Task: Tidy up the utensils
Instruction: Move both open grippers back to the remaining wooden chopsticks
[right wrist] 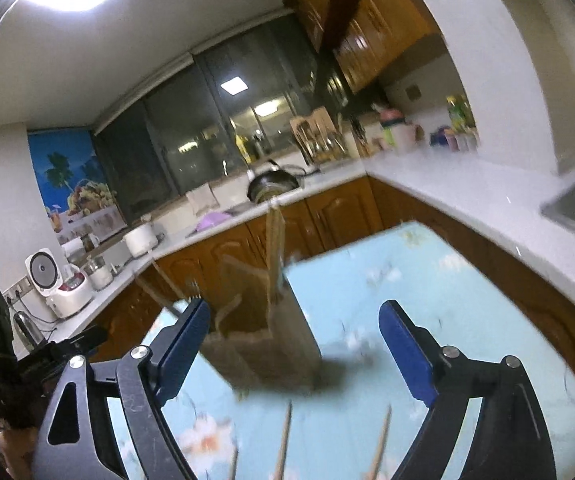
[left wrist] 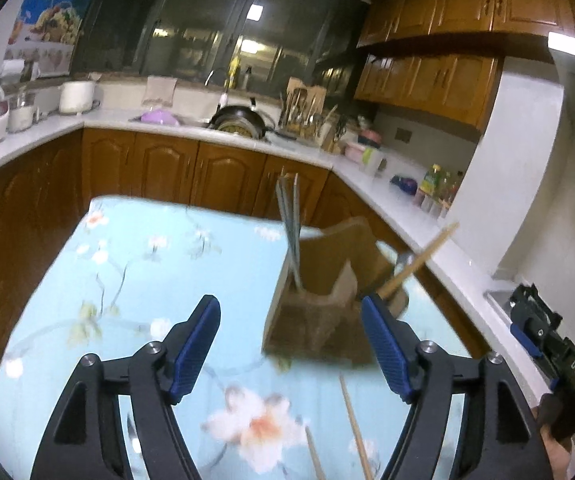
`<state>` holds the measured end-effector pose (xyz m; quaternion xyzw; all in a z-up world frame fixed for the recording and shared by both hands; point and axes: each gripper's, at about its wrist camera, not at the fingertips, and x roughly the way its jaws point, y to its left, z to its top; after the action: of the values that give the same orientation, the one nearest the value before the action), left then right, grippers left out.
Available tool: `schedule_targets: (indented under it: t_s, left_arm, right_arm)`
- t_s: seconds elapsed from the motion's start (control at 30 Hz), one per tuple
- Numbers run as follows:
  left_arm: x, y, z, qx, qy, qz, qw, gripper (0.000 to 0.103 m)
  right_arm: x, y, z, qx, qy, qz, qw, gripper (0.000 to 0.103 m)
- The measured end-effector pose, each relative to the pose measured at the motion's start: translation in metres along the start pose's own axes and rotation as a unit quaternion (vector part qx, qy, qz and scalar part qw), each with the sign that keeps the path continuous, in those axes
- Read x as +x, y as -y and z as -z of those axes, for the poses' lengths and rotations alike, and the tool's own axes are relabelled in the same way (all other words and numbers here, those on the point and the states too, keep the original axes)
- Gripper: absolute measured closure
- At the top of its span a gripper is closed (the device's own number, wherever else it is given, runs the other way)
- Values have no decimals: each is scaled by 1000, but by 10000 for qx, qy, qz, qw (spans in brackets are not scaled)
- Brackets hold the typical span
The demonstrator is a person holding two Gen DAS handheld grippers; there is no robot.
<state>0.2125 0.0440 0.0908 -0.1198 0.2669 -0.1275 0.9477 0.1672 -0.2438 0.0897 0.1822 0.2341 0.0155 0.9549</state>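
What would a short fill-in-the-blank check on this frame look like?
1. Both the left tool and right tool are ___.
2. The wooden utensil holder stands on a floral ___.
3. Loose wooden ___ lie on the table nearest the cameras.
Missing words: open; tablecloth; chopsticks.

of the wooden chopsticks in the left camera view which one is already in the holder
The wooden chopstick leaning out of the right side of the brown holder. The other two wooden chopsticks lie flat on the floral tablecloth, nearer the camera.

White "DAS" lettering – on the right tool (left wrist: 527, 330), nothing else legible
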Motion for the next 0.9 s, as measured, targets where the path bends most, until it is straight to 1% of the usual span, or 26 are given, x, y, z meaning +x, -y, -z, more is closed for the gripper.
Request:
schedule_targets:
  t_s: [0.07, 0.23, 0.37, 0.57, 0.67, 0.9]
  left_arm:
    - [-9, -1, 14, -75, -121, -40, 9999, 31]
    - [-29, -1, 33, -249, -351, -116, 9990, 31]
    - [-44, 2, 40, -217, -417, -162, 9988, 31]
    - [-61, 6, 50, -138, -452, -133, 9988, 31]
    - [-67, 9, 55, -101, -494, -132, 9986, 31]
    - [-55, 17, 59, -63, -749, -173, 9970, 31]
  right_arm:
    - [-10, 6, 13, 82, -103, 76, 9999, 15]
    - [-31, 16, 39, 153, -349, 158, 9991, 15]
    - [-47, 19, 52, 118, -463, 227, 9986, 15]
    - [-64, 21, 62, 76, -466, 309, 9984, 15]
    - [-66, 21, 68, 27, -528, 359, 9980, 15]
    - [-57, 26, 78, 30, -774, 450, 9960, 15]
